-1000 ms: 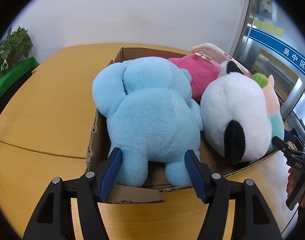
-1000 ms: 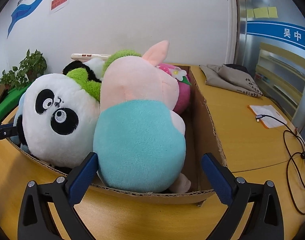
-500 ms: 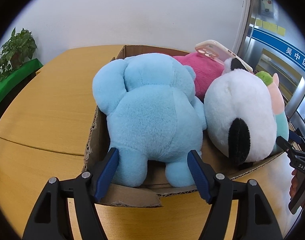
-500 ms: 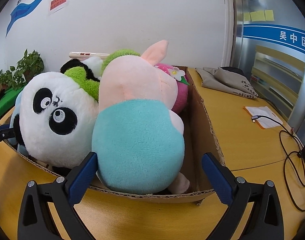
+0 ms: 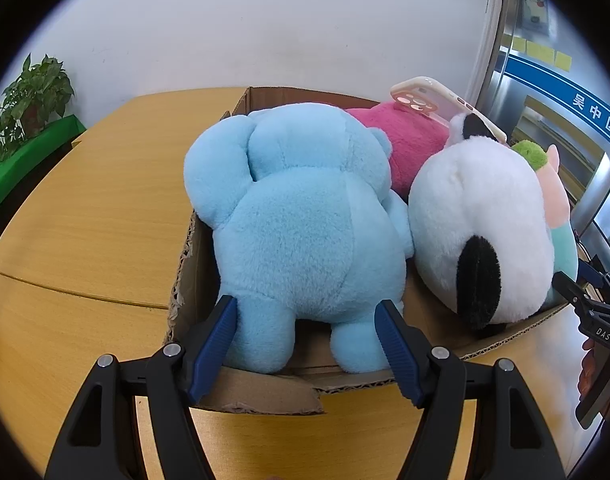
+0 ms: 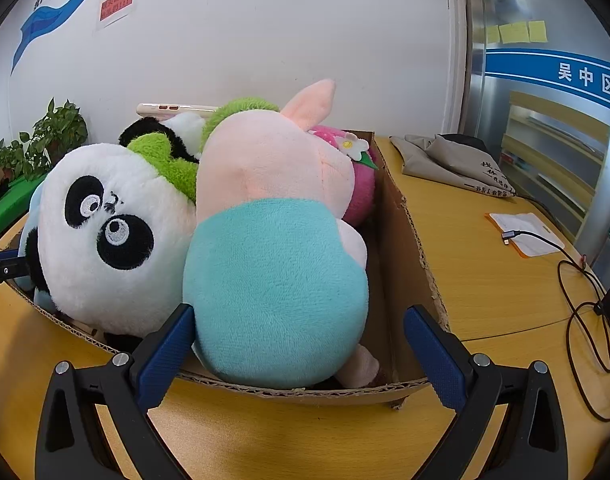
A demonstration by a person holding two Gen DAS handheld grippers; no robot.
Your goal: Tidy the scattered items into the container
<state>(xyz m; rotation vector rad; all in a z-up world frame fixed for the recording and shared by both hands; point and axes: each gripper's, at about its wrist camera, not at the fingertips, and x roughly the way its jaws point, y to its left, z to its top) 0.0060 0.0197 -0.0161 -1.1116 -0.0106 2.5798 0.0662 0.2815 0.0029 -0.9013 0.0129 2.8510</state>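
A cardboard box (image 5: 261, 398) (image 6: 401, 240) on the wooden table holds several plush toys. In the left wrist view a light blue plush (image 5: 301, 220) fills the near side, with a magenta plush (image 5: 401, 140) and a panda (image 5: 477, 216) beside it; a phone (image 5: 437, 100) lies on top. In the right wrist view the panda (image 6: 109, 232) and a pink and teal plush (image 6: 277, 272) fill the box. My left gripper (image 5: 307, 340) is open, fingers either side of the blue plush's legs. My right gripper (image 6: 301, 352) is open, wide around the teal plush's end.
A potted plant (image 5: 29, 100) on a green surface stands at far left. A grey cloth bag (image 6: 453, 164), a paper (image 6: 525, 232) and black cables (image 6: 593, 304) lie on the table right of the box. A metal door frame (image 6: 473, 80) stands behind.
Both grippers have stayed open. The left wrist view has shifted slightly, with the box and toys a little lower and closer. The right view is nearly unchanged.
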